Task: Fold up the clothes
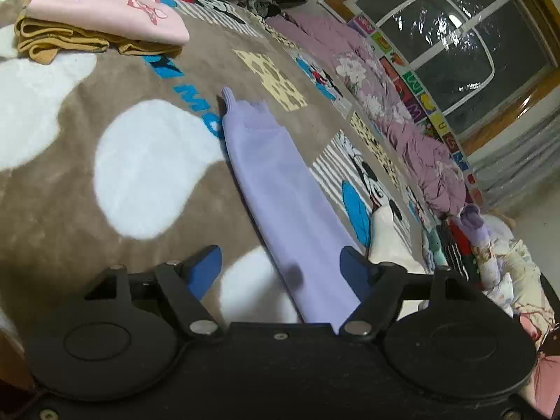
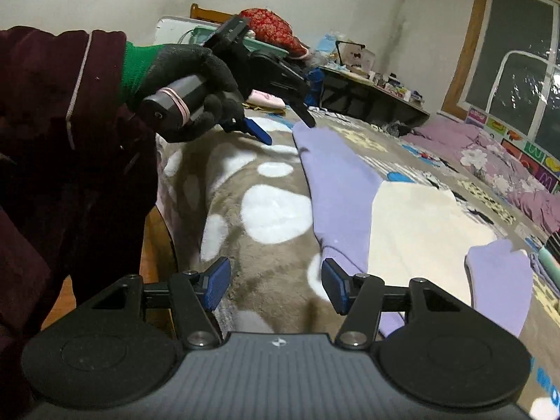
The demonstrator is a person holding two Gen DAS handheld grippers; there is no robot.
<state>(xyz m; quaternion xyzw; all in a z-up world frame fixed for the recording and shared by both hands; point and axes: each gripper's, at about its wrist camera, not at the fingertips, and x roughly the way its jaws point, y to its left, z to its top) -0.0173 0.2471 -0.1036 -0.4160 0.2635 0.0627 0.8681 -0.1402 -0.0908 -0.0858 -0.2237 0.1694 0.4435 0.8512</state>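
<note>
A lavender and cream top (image 2: 420, 231) lies spread on the brown blanket (image 2: 273, 210) with white blobs. One lavender sleeve (image 1: 280, 182) runs straight away from my left gripper (image 1: 280, 273). Its near part lies between the open blue fingers, close to the right one, and neither pad presses it. In the right wrist view a gloved hand (image 2: 189, 70) holds the left gripper (image 2: 287, 131) just above that sleeve's far end. My right gripper (image 2: 276, 283) stands open low over the blanket, its right finger (image 2: 334, 285) at the top's lavender edge. A second lavender sleeve (image 2: 500, 280) lies at the right.
A folded stack, pink on mustard (image 1: 101, 10), sits at the blanket's far left. Crumpled purple floral bedding (image 1: 402, 122) lines the window side, with a heap of clothes (image 1: 490, 245) at its end. A cluttered low table (image 2: 367, 94) stands beyond the bed. A dark maroon sleeve (image 2: 52, 175) fills the left.
</note>
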